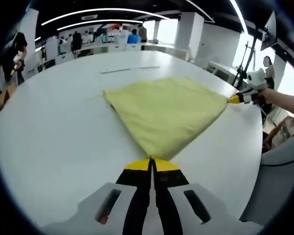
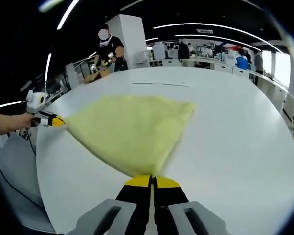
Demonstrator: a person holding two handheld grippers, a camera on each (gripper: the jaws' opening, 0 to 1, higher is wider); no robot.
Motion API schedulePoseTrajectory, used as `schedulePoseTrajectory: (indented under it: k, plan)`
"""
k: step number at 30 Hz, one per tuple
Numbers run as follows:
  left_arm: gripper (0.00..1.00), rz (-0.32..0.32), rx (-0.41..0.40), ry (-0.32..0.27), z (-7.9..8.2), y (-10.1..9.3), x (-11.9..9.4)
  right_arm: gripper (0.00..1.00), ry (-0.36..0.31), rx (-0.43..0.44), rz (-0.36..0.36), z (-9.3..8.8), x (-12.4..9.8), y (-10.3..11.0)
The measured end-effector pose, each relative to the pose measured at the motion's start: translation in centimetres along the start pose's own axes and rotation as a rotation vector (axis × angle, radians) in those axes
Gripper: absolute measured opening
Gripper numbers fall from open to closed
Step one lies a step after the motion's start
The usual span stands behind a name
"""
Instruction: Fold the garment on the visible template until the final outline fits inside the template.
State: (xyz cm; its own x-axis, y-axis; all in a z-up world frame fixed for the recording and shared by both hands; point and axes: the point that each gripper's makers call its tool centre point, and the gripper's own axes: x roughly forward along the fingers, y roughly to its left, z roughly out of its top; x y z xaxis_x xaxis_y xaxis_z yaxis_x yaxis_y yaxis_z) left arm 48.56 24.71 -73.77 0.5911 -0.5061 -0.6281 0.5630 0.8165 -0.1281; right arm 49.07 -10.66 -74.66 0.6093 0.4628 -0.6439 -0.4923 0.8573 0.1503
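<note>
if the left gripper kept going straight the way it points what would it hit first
The yellow garment itself: the left gripper is already shut on its near corner, so going forward would likely push into the cloth lying on the white table.

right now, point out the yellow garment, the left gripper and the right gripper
yellow garment (image 1: 169,110): left gripper view, middle of the cloth
left gripper (image 1: 151,164): left gripper view, between its yellow-tipped fingers, on a cloth corner
right gripper (image 2: 151,180): right gripper view, between its fingers, on another corner

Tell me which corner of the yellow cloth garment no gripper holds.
The far corner of the yellow cloth garment lies free on the white table; left gripper and right gripper pinch the others.
</note>
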Motion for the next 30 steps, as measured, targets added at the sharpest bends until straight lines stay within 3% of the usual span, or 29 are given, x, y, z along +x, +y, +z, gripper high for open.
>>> schedulePoseTrajectory:
  k: [30]
  plan:
    - [0.00, -0.062, 0.024, 0.033, -1.7, -3.0, -1.1, 0.00, 0.040, 0.016, 0.010, -2.7, -2.8, 0.6]
